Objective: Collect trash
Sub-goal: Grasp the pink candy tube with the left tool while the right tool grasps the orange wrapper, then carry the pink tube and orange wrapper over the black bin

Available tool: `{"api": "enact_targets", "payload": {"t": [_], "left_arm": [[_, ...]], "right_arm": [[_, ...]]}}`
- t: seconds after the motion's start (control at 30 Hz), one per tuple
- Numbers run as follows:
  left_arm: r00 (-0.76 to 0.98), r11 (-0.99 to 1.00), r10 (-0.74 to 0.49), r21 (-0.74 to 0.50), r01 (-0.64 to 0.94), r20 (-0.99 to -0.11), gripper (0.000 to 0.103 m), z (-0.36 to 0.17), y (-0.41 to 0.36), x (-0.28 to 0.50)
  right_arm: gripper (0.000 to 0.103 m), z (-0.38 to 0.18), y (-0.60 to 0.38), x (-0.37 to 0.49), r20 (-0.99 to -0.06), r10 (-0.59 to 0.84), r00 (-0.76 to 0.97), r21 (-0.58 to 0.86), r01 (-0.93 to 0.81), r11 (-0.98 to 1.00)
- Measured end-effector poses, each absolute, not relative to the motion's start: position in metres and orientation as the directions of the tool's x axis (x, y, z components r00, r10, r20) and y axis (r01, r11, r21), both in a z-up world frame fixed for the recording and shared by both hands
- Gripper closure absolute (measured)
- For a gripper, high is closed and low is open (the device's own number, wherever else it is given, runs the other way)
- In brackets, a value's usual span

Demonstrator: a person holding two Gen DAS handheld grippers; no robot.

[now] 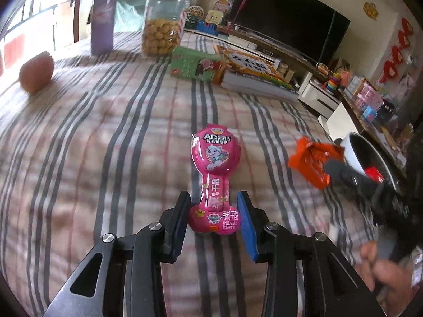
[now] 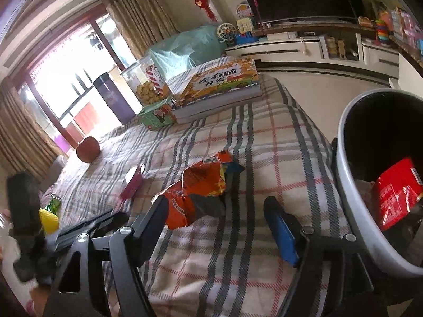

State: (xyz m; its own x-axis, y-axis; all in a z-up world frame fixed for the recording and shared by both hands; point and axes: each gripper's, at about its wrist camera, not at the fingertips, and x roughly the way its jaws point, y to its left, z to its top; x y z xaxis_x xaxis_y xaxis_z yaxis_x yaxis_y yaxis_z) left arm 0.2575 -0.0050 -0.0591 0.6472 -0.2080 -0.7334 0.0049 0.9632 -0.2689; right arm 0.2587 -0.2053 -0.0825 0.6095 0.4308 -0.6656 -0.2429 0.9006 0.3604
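A pink cheese-stick wrapper (image 1: 214, 158) lies lengthwise on the plaid cloth (image 1: 105, 145). My left gripper (image 1: 214, 198) is shut on its near end, with both pads against its sides. A crumpled orange snack bag (image 2: 201, 190) lies on the cloth near the right edge. My right gripper (image 2: 215, 203) stands open around the bag's near end without pinching it. The left wrist view shows the bag (image 1: 309, 158) to the right of the pink wrapper. A grey bin (image 2: 346, 185) with a black inside stands beside the cloth's right edge. A red packet (image 2: 396, 198) lies in it.
At the far side of the cloth stand a purple bottle (image 1: 103, 18), a cookie jar (image 1: 161, 26), a green box (image 1: 195, 66) and a thick book (image 1: 253, 71). A brown ball-like thing (image 1: 37, 72) sits far left. A hand (image 1: 383, 272) holds the right gripper.
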Motion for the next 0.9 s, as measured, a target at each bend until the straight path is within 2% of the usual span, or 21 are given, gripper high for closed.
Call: {"api": "enact_targets", "payload": {"t": [0.03, 0.1, 0.13, 0.27, 0.3, 0.33, 0.4, 0.47, 0.9], "left_arm": [[0.65, 0.962, -0.206, -0.273, -0.003, -0.732, 0.066, -0.059, -0.003, 0.255], [0.653, 0.959, -0.206, -0.282, -0.012, -0.729, 0.052, -0.056, 0.001, 0.254], [0.656, 0.959, -0.202, -0.282, -0.017, -0.727, 0.049, -0.055, 0.001, 0.254], [0.658, 0.969, -0.174, -0.245, -0.016, -0.732, 0.049, -0.055, -0.003, 0.261], [0.657, 0.974, -0.163, -0.228, -0.014, -0.736, 0.05, -0.057, -0.007, 0.261], [0.658, 0.977, -0.153, -0.211, -0.009, -0.737, 0.051, -0.057, -0.01, 0.262], [0.652, 0.982, -0.153, -0.19, 0.013, -0.743, 0.079, -0.059, -0.017, 0.264], [0.651, 0.983, -0.153, -0.181, 0.025, -0.744, 0.084, -0.059, -0.022, 0.265], [0.675, 0.986, -0.159, -0.153, 0.069, -0.72, 0.084, -0.044, -0.032, 0.234]], "right_arm": [[0.027, -0.082, -0.203, 0.261, -0.664, 0.432, 0.611, 0.36, -0.245, 0.9], [0.027, -0.082, -0.198, 0.266, -0.667, 0.42, 0.616, 0.345, -0.244, 0.906], [0.027, -0.083, -0.195, 0.268, -0.669, 0.416, 0.616, 0.341, -0.244, 0.908], [0.029, -0.085, -0.188, 0.276, -0.68, 0.399, 0.614, 0.318, -0.244, 0.916], [0.036, -0.085, -0.187, 0.276, -0.682, 0.395, 0.616, 0.311, -0.244, 0.918], [0.054, -0.085, -0.186, 0.276, -0.686, 0.39, 0.614, 0.304, -0.246, 0.92], [0.074, -0.086, -0.185, 0.276, -0.69, 0.396, 0.606, 0.305, -0.253, 0.918], [0.076, -0.085, -0.184, 0.271, -0.688, 0.402, 0.604, 0.304, -0.264, 0.916], [0.078, -0.067, -0.201, 0.223, -0.652, 0.441, 0.617, 0.327, -0.295, 0.898]]}}
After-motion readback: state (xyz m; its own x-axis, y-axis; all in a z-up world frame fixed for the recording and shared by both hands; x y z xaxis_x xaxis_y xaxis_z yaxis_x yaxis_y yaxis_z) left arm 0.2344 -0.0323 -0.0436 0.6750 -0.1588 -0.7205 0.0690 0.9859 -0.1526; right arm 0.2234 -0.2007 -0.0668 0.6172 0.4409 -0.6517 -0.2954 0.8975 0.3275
